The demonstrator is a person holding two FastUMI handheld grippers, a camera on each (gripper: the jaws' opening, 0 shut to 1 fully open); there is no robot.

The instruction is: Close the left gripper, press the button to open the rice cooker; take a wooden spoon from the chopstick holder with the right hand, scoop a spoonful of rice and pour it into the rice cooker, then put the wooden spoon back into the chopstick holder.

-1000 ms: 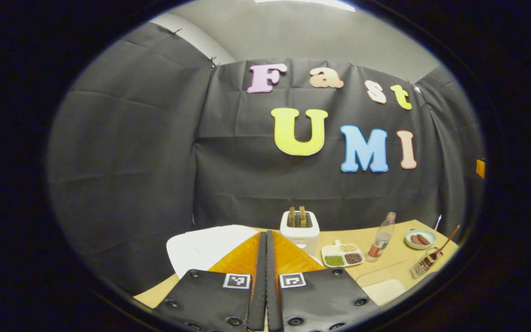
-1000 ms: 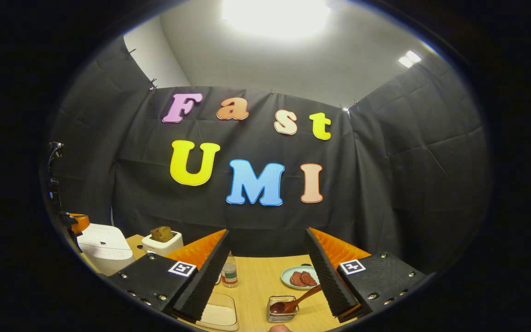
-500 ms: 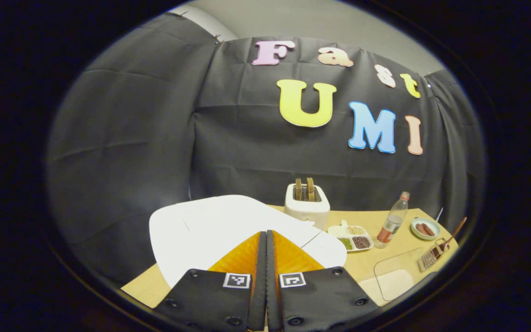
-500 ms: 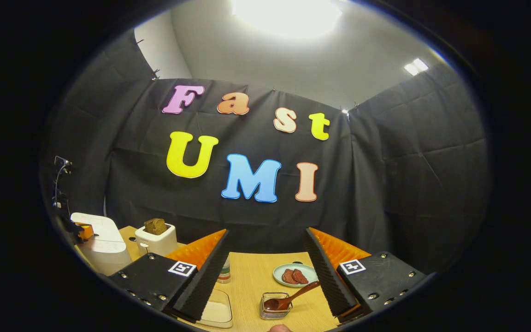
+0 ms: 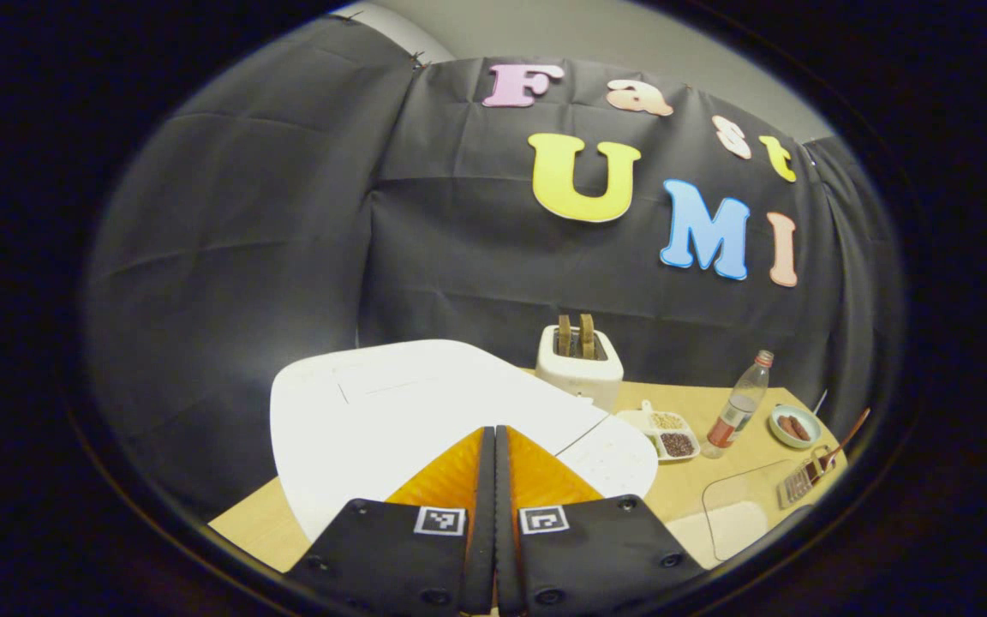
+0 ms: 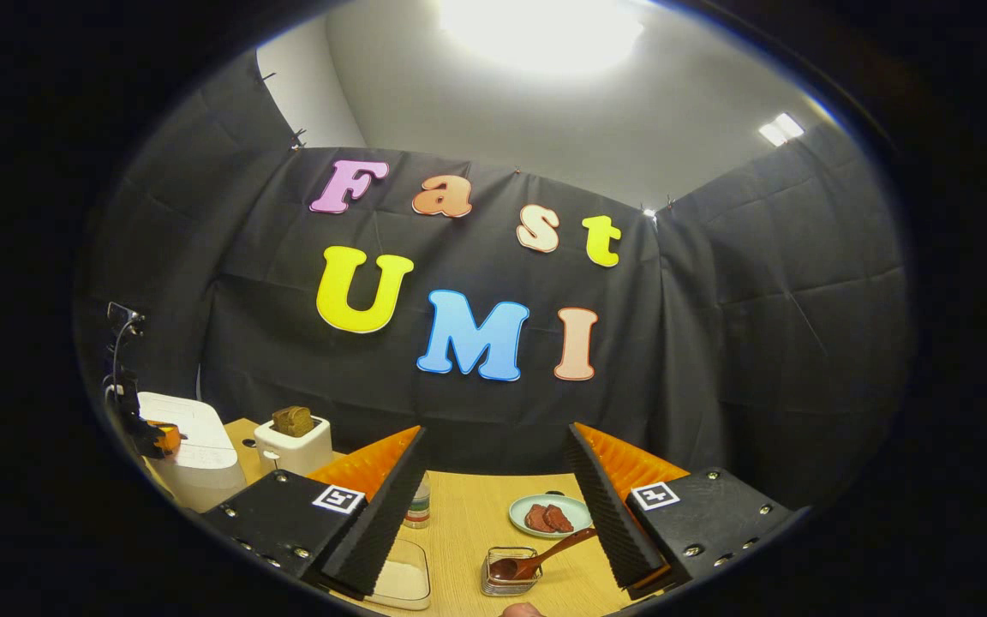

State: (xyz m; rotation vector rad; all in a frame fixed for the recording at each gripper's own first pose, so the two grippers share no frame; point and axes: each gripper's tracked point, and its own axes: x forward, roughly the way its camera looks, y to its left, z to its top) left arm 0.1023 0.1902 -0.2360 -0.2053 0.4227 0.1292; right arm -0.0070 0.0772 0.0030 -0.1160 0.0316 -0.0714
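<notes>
The left claw (image 5: 494, 446) has its fingers pressed together with nothing between them, poised just above the front of the white rice cooker (image 5: 391, 403), whose lid is down; the button press looks imminent but not done. The right claw (image 6: 493, 506) is spread apart and empty, and just past it the wooden spoon (image 6: 541, 559) leans in the chopstick holder (image 6: 509, 576) on the bench (image 6: 468, 523), untouched. Scooping, pouring and returning the spoon all remain. No brand or label on the cooker is legible.
</notes>
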